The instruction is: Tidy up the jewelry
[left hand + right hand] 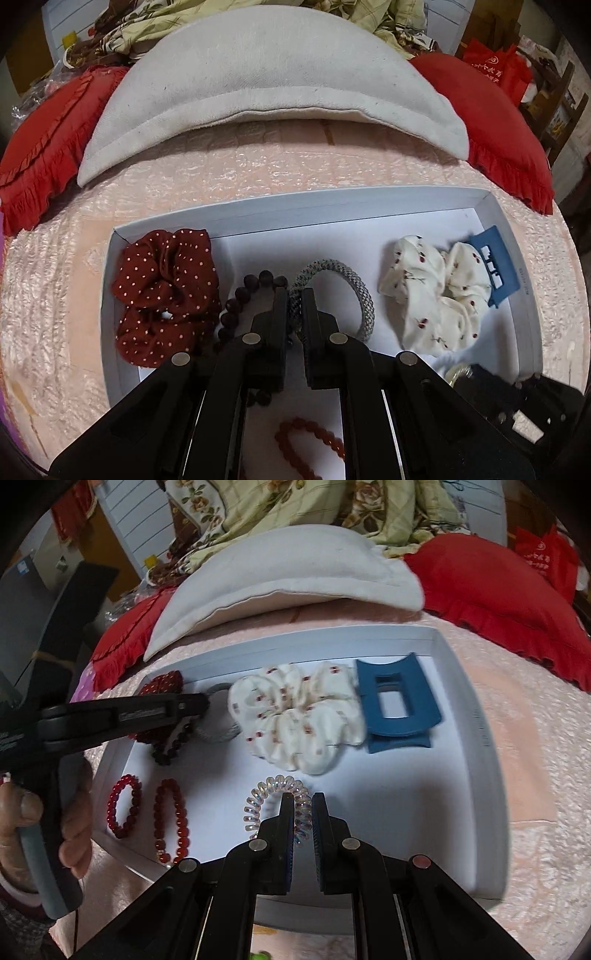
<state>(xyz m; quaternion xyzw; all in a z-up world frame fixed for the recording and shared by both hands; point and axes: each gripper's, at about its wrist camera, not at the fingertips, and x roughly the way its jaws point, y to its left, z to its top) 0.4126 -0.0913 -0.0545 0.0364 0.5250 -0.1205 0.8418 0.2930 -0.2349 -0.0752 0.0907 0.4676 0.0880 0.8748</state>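
A bed with a pink quilted cover carries a grey pillow, 2 red cushions and a white tray. All the jewelry lies inside the tray. At its far left is a red dotted scrunchie; a dark bead bracelet touches that scrunchie's right side. A grey braided band lies just right of the dark beads. A white scrunchie occupies the far middle, touching a blue clip on its right. At the near left, 2 red bead bracelets lie side by side, slightly apart. A clear coil tie lies near the tray's middle. The left gripper points steeply down; its jaws are closed on the near-left part of the grey band. The right gripper has its jaws closed on the right side of the coil tie. A hand holds the left gripper's handle.
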